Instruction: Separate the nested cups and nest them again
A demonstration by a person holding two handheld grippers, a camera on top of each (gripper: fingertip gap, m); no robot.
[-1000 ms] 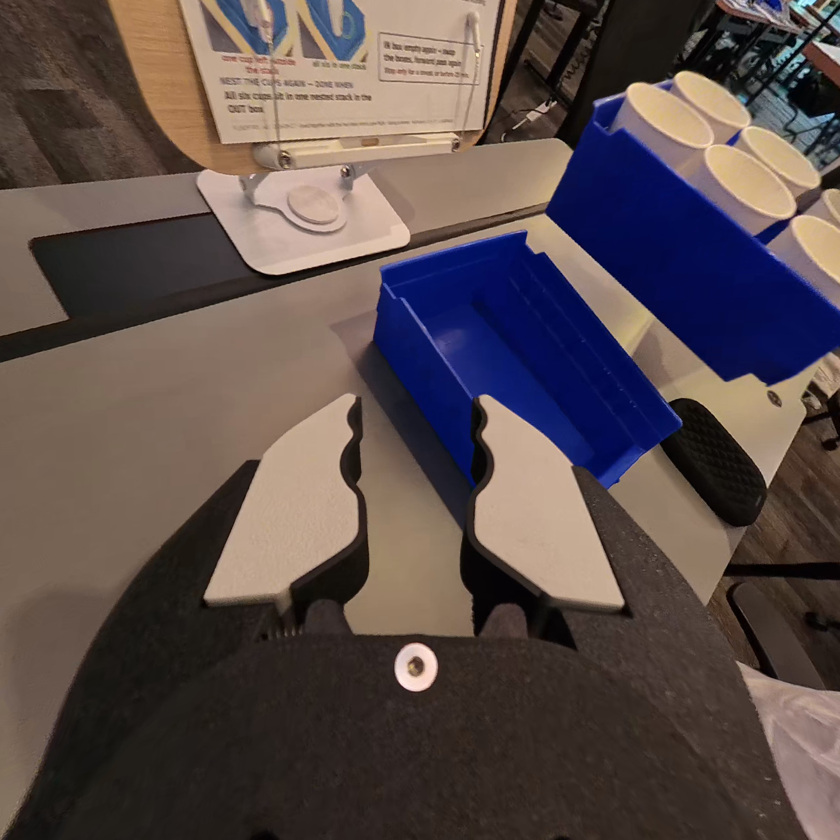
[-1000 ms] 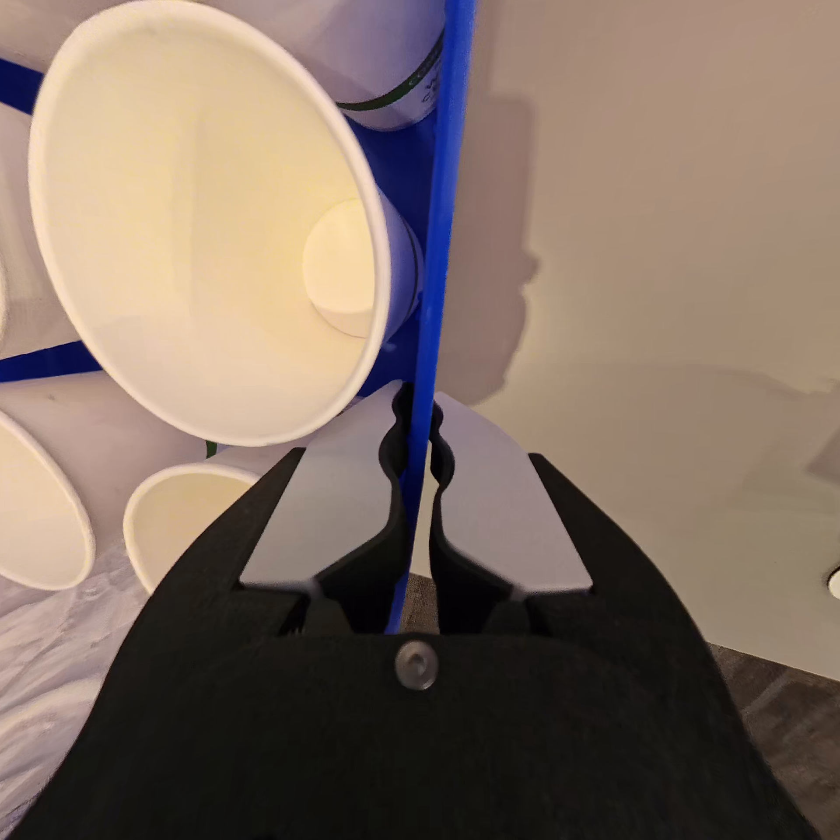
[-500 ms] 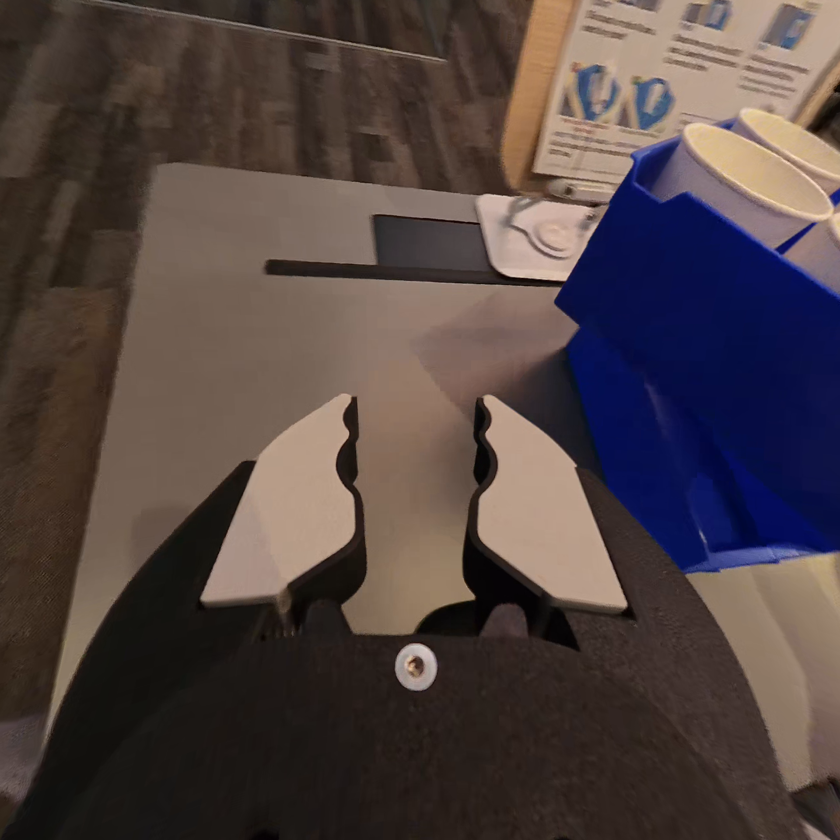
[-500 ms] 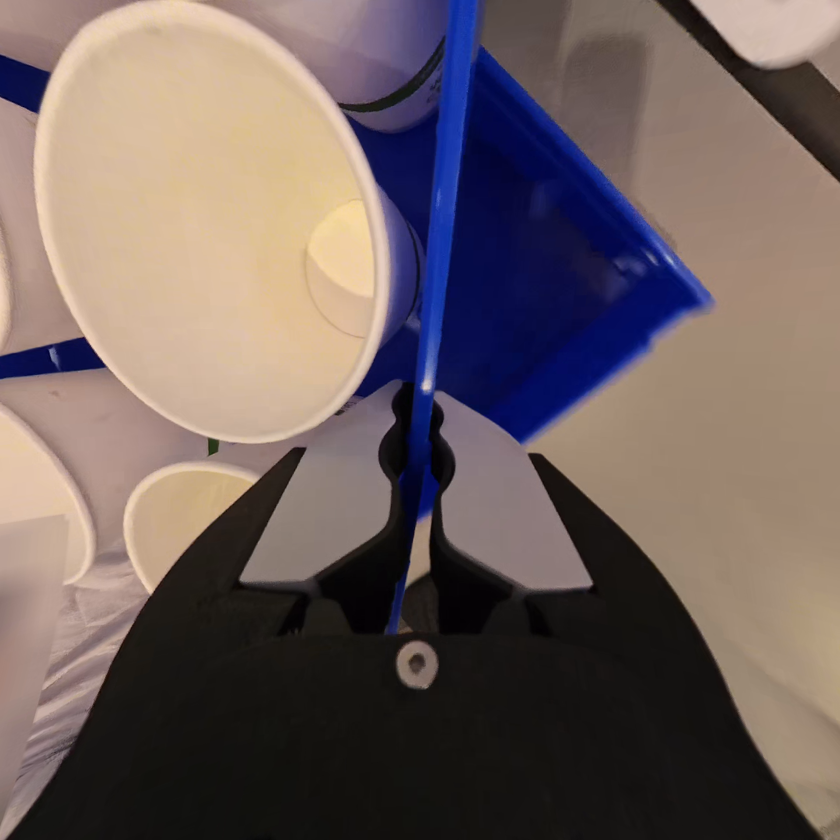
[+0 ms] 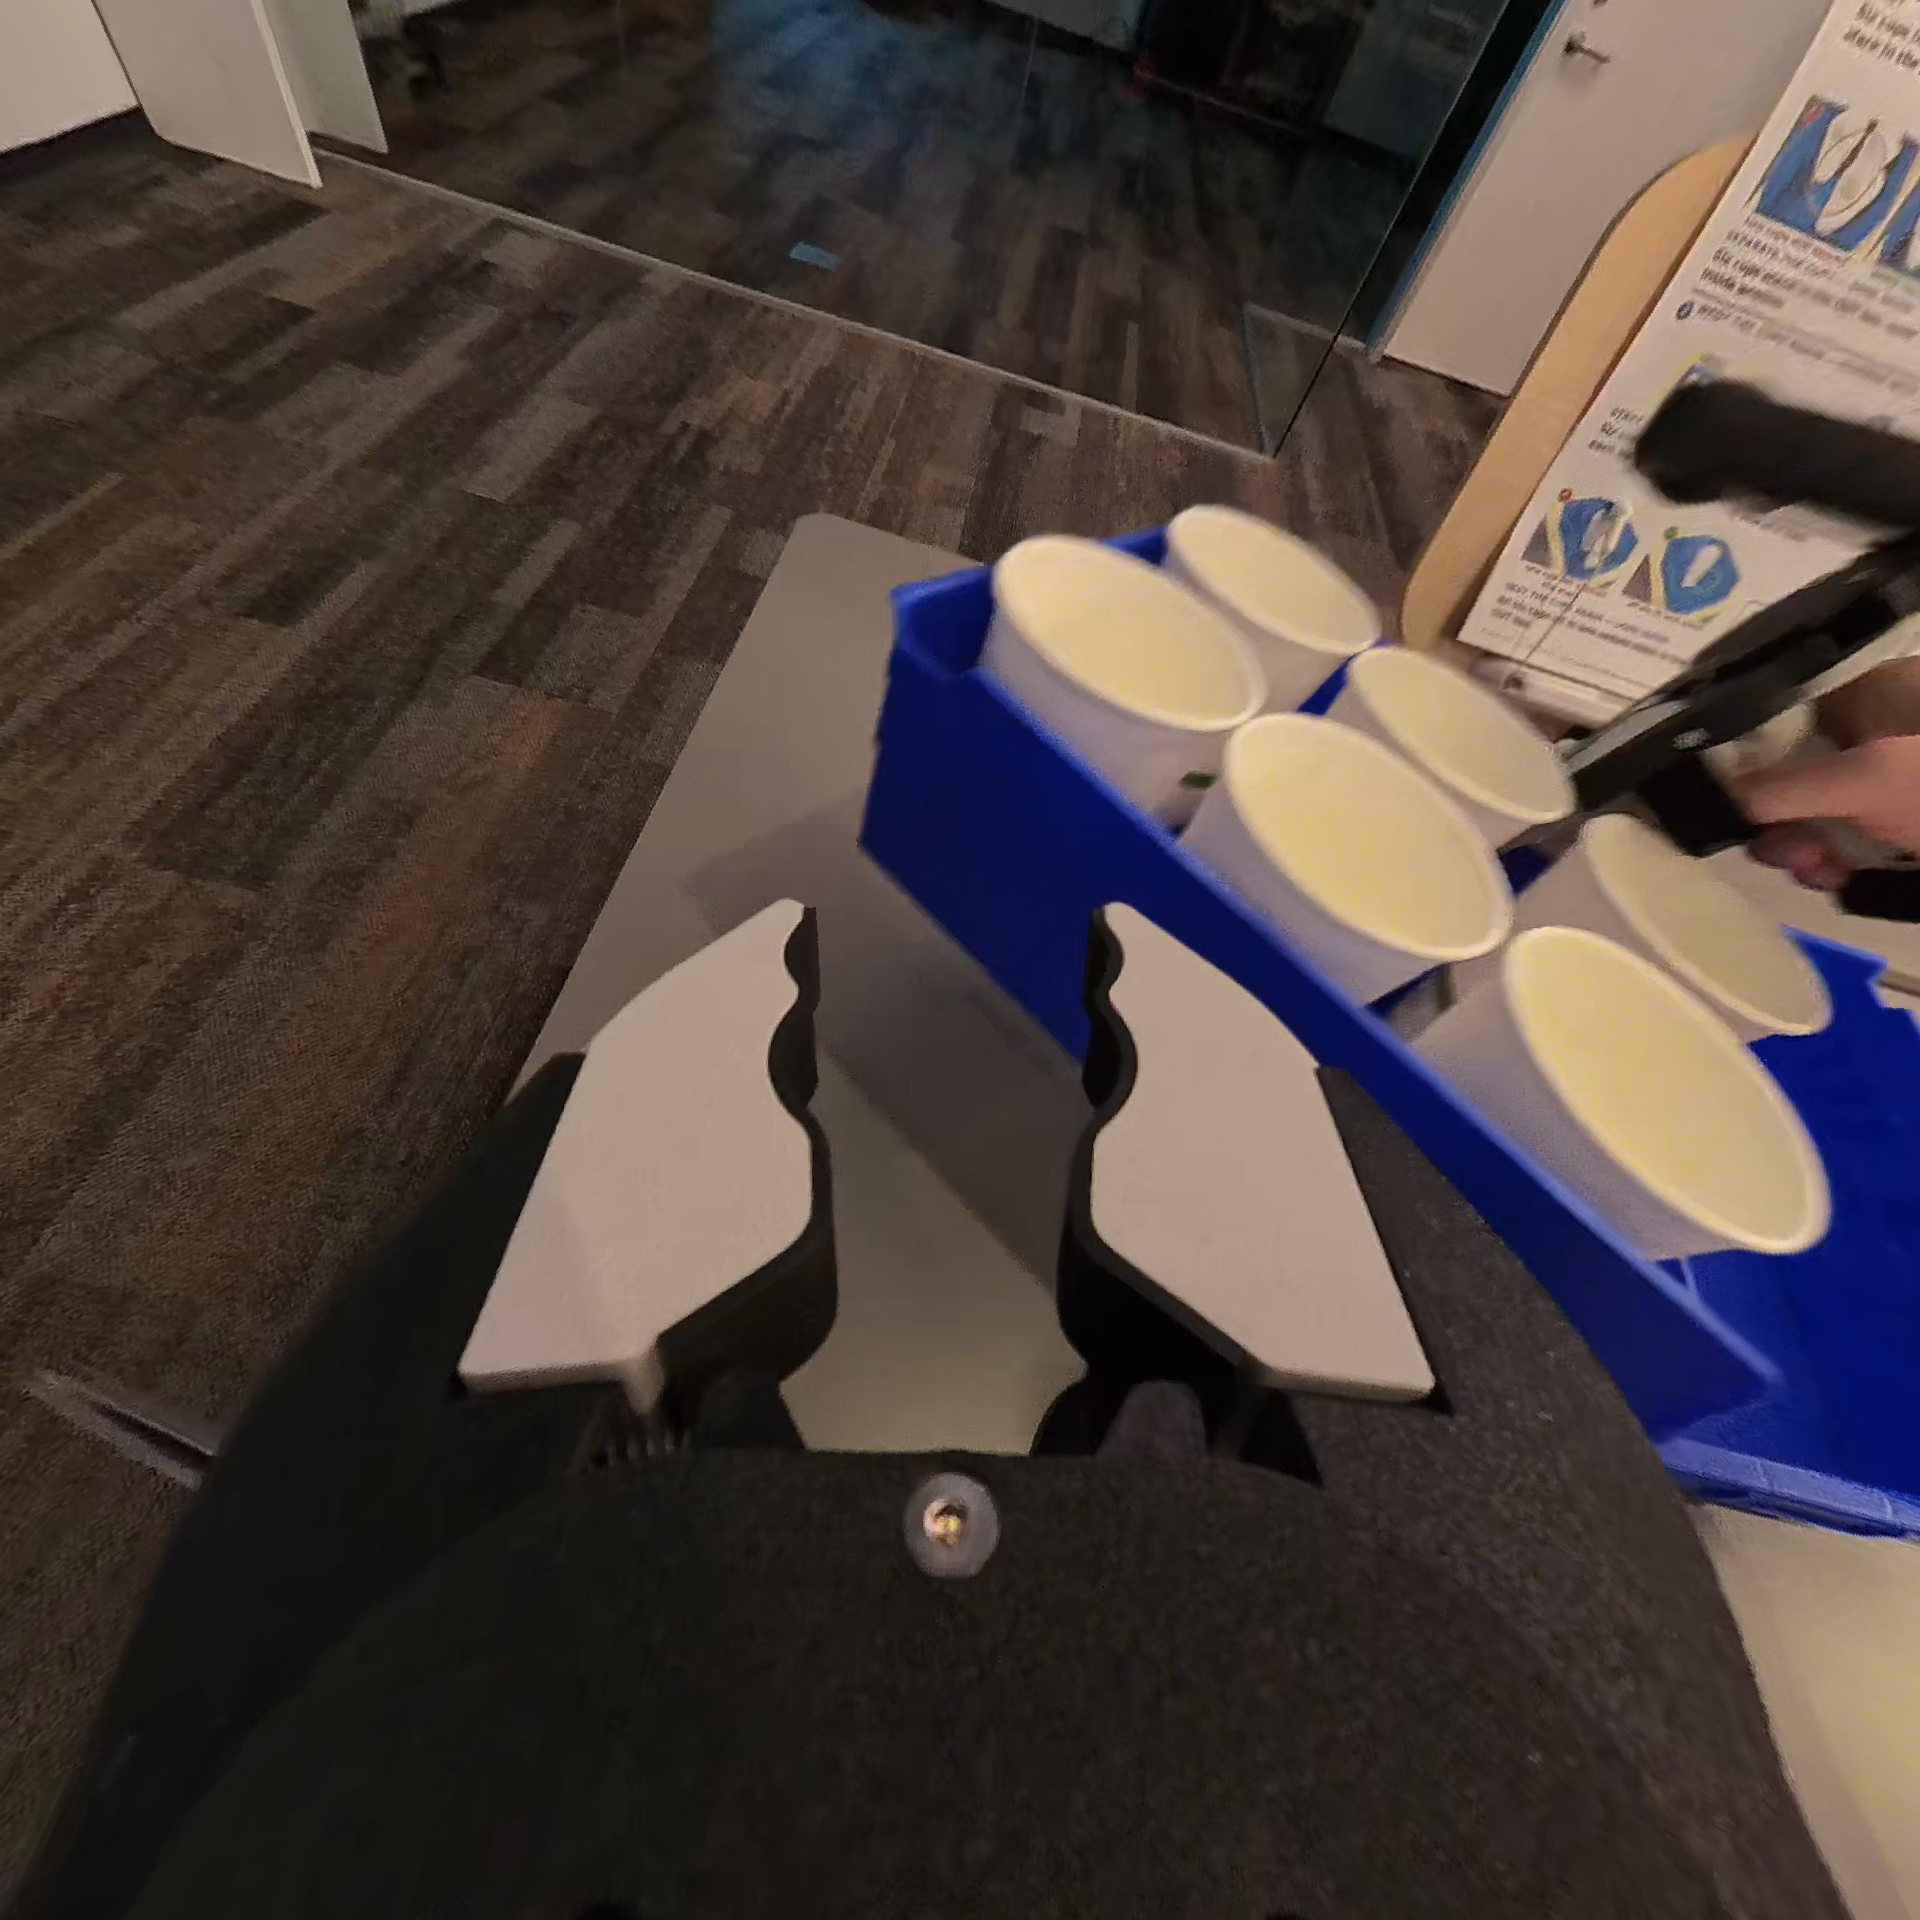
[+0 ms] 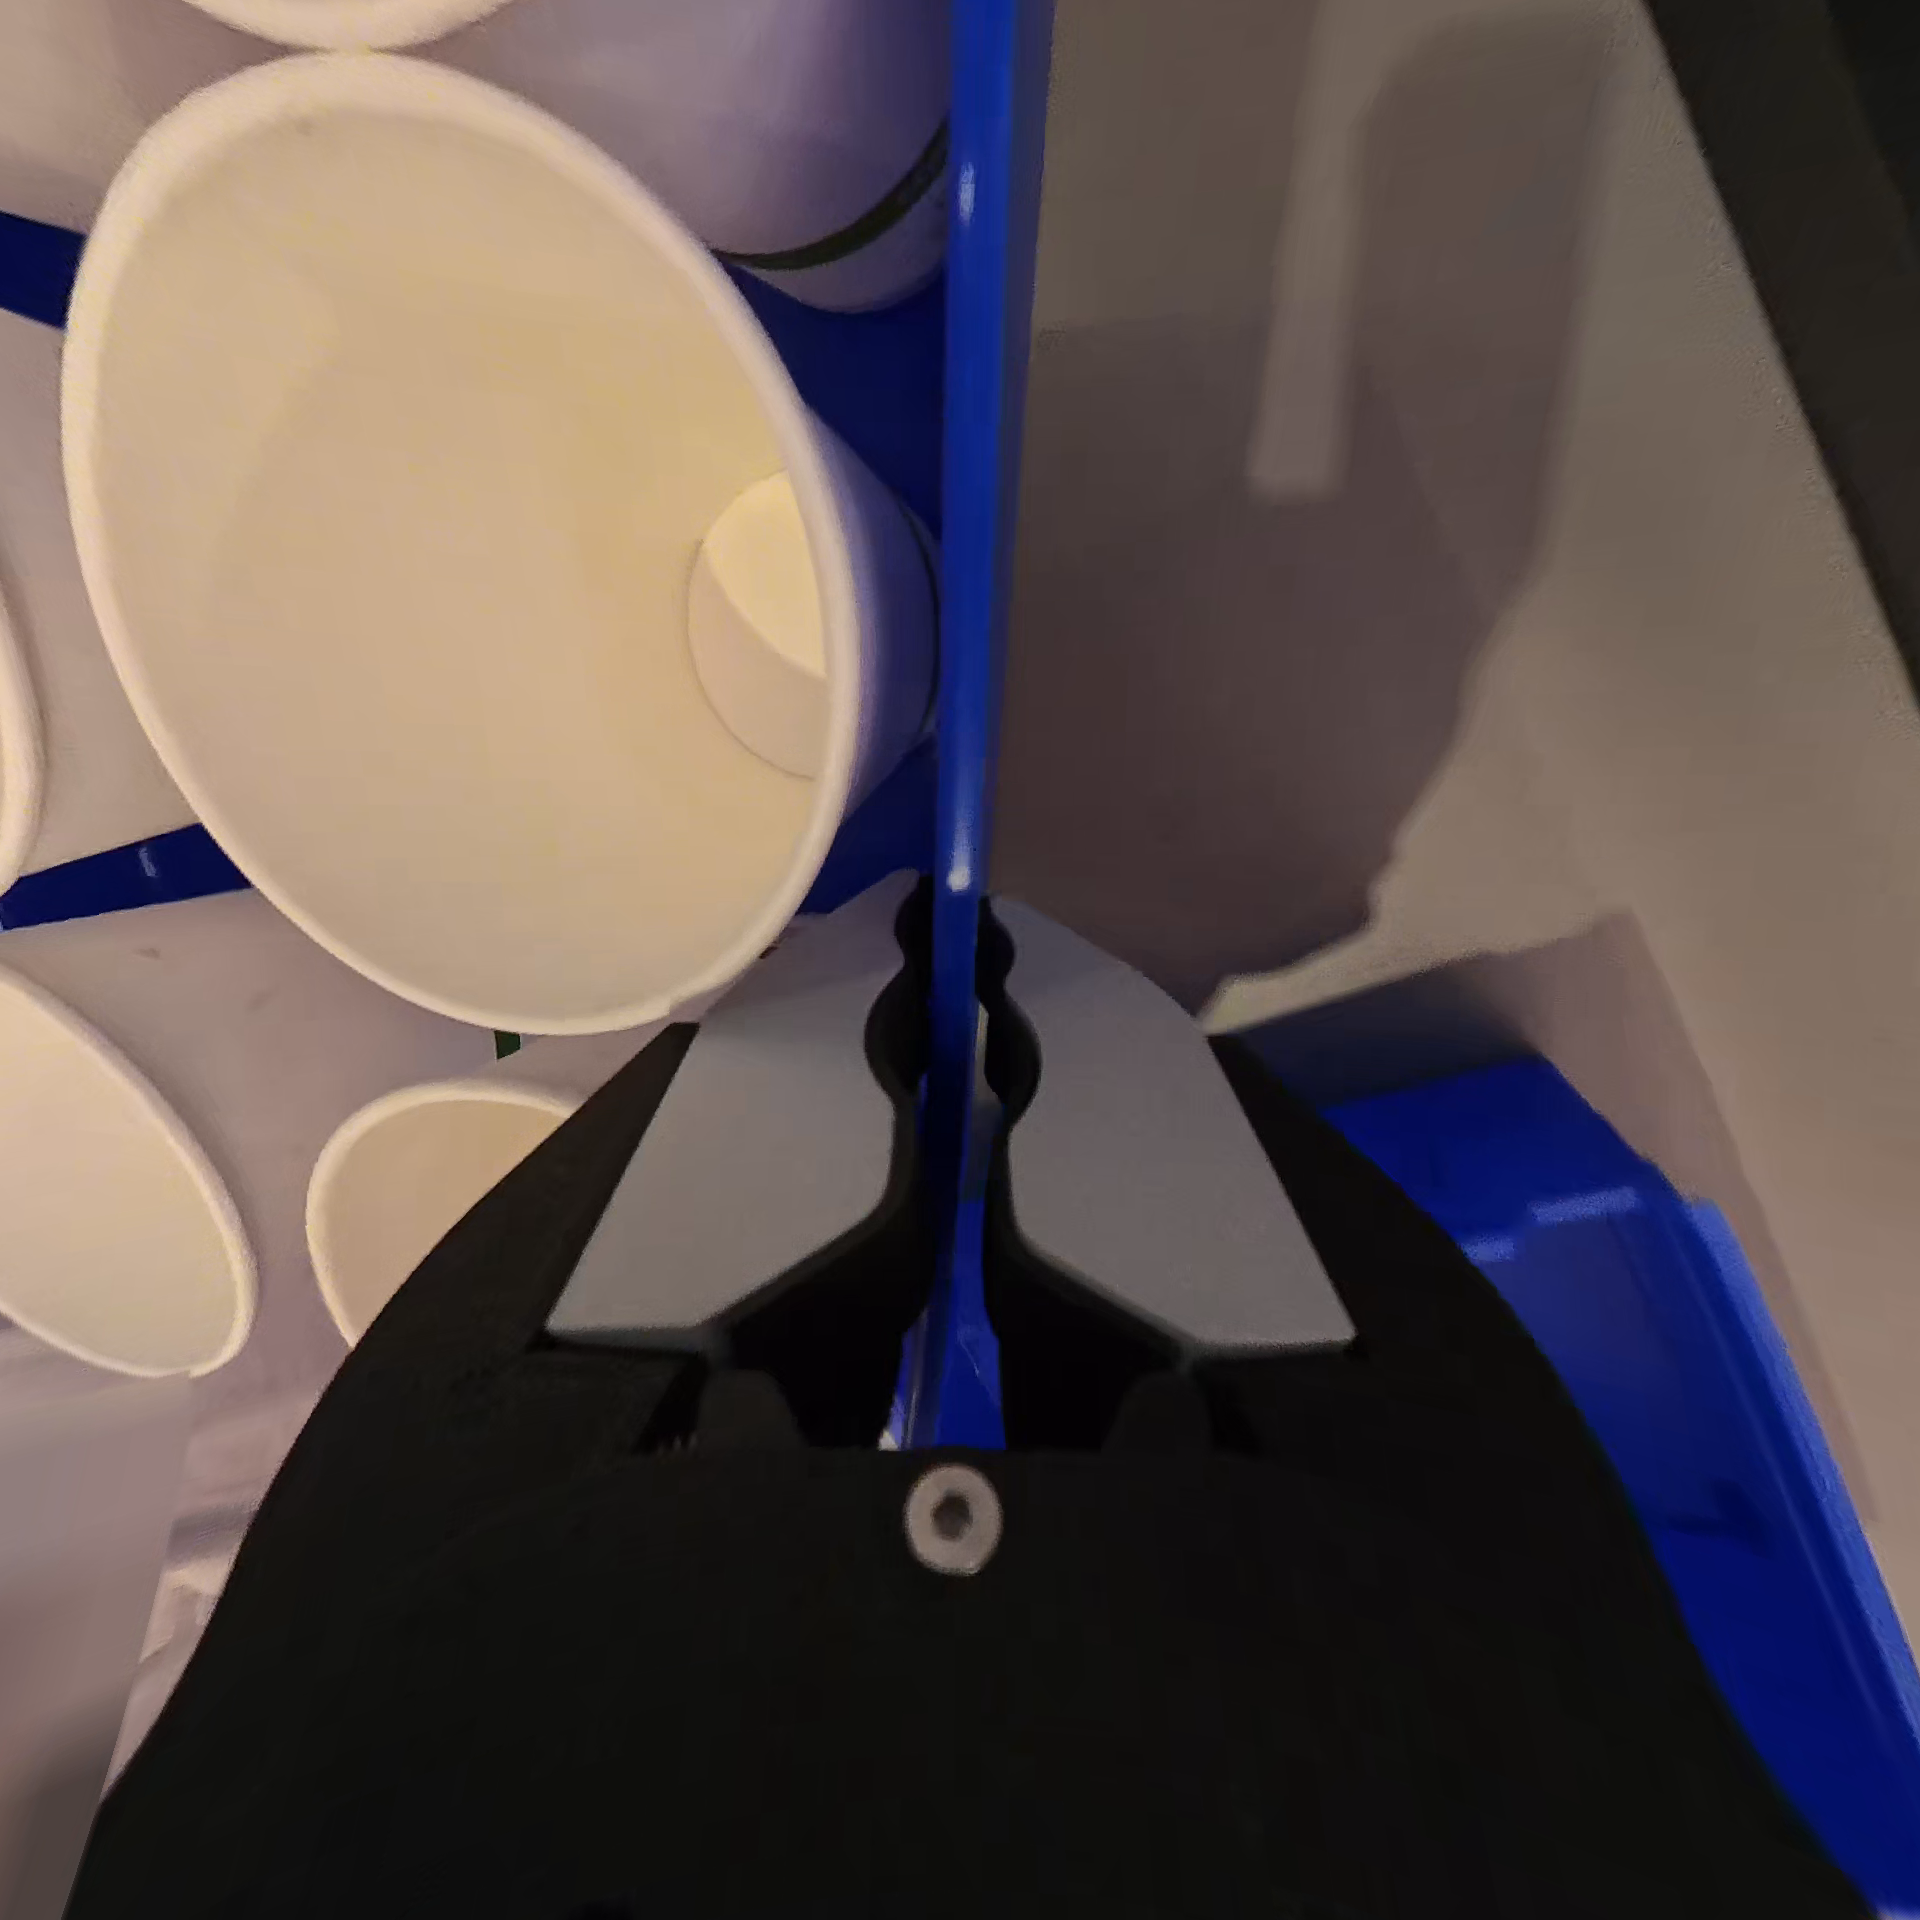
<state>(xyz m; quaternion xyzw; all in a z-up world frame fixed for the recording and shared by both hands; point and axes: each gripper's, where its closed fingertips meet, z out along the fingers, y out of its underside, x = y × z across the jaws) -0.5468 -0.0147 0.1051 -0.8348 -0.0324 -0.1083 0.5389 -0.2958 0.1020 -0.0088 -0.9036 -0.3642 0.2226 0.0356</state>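
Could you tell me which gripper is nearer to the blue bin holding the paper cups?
Right. The right gripper is shut on the wall of the blue bin; the left gripper hangs open beside the bin, not touching it.

I've swung my left gripper round; the carried blue bin now shows six cups

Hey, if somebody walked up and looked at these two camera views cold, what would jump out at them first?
First, the bright blue bin tilted in the air over the grey table, packed with six open white paper cups. Next, the right tongs, clamped shut on the bin's thin side wall and carrying it. The left tongs hang open and empty beside the bin.
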